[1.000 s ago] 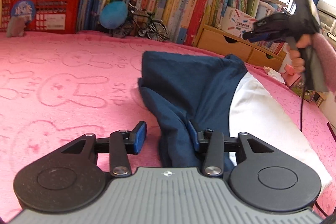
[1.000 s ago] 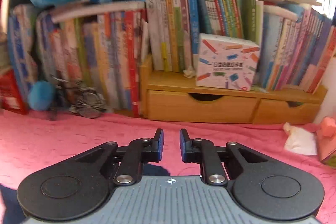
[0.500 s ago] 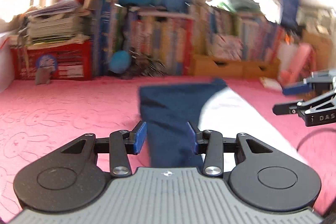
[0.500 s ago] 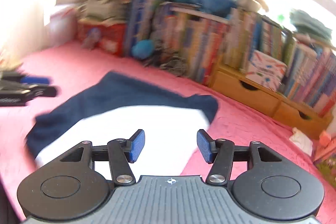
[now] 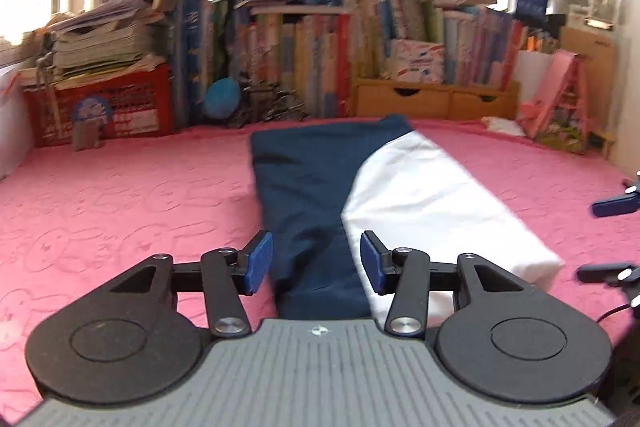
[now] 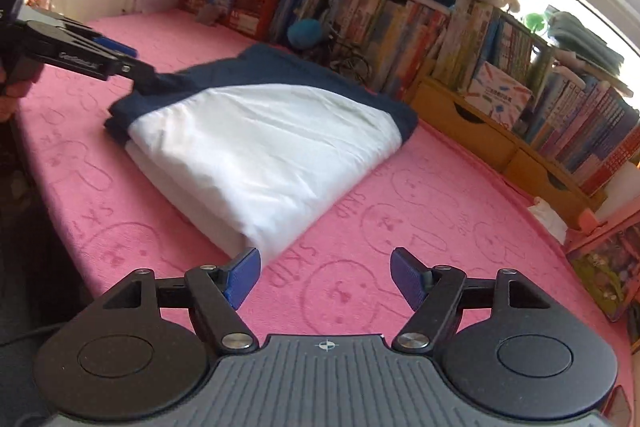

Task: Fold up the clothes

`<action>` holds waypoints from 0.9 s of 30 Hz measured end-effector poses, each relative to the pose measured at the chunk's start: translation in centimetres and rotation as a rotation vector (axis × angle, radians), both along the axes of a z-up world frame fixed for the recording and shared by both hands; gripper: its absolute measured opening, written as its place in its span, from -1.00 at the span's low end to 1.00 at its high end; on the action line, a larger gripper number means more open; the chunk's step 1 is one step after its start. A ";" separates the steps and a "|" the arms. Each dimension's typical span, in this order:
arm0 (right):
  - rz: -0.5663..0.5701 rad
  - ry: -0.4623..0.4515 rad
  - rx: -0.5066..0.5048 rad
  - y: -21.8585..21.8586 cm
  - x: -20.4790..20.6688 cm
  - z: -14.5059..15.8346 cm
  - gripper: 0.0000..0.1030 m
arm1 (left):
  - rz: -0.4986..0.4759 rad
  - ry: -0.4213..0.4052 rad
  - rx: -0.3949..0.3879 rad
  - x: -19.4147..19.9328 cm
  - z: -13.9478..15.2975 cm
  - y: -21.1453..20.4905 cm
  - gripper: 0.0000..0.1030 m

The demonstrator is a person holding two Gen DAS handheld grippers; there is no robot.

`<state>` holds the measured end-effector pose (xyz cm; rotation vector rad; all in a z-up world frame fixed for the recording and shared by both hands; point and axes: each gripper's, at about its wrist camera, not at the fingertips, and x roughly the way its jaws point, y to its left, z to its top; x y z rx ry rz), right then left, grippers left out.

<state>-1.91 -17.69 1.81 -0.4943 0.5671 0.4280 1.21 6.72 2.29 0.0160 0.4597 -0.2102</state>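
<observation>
Pink embossed bedspread (image 6: 400, 227) w/ folded navy-white garment (image 6: 256, 147), smooth rectangular.

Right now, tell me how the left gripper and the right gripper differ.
The left gripper stands over the garment's navy end, the cloth between its pads but not pinched; the right gripper hangs over bare pink blanket beside the white corner. The right's jaws, just opening, stand wider than the left's. Both have blue pads and hold nothing.
</observation>
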 end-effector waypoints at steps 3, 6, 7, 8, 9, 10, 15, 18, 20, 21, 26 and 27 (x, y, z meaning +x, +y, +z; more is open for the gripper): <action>-0.001 -0.054 0.030 2.4 -0.6 -1.5 0.42 | -0.134 -0.026 0.060 0.0 -0.6 -3.2 -0.11; -0.013 -0.103 0.052 4.6 -0.7 -3.0 0.35 | -0.261 -0.027 0.135 -0.3 -1.6 -5.3 -0.10; -0.023 -0.115 0.053 5.2 -0.4 -3.4 0.31 | -0.304 -0.025 0.160 -0.4 -2.0 -5.9 -0.10; -0.041 -0.127 0.055 5.5 -0.1 -3.7 0.23 | -0.346 -0.023 0.186 -0.6 -2.3 -6.4 -0.09; -0.066 -0.136 0.064 5.6 0.3 -4.0 0.16 | -0.374 -0.031 0.229 -0.7 -2.6 -6.9 -0.08; -0.084 -0.137 0.081 5.5 0.6 -4.2 0.09 | -0.397 -0.038 0.272 -0.8 -2.8 -7.3 -0.06; -0.164 -0.134 0.166 4.4 1.3 -4.5 -0.28 | -0.460 -0.092 0.498 -0.8 -4.4 -9.6 -0.05; -0.193 -0.150 0.178 4.1 1.1 -4.7 -0.40 | -0.417 -0.116 0.625 -0.6 -5.7 -9.8 -0.48; -0.213 -0.159 0.177 3.7 1.0 -4.9 -0.40 | -0.351 -0.080 0.634 0.0 -6.1 -8.5 -0.59; -0.218 -0.149 0.189 3.4 1.0 -5.0 -0.40 | -0.313 -0.056 0.629 0.0 -6.3 -7.4 -0.65; -0.223 -0.121 0.206 2.9 1.0 -5.6 -0.40 | -0.165 0.036 0.570 -0.3 -6.3 -2.4 -0.76; -0.221 -0.124 0.198 3.1 0.9 -5.8 -0.40 | -0.142 0.048 0.554 -0.4 -6.1 -2.0 -0.76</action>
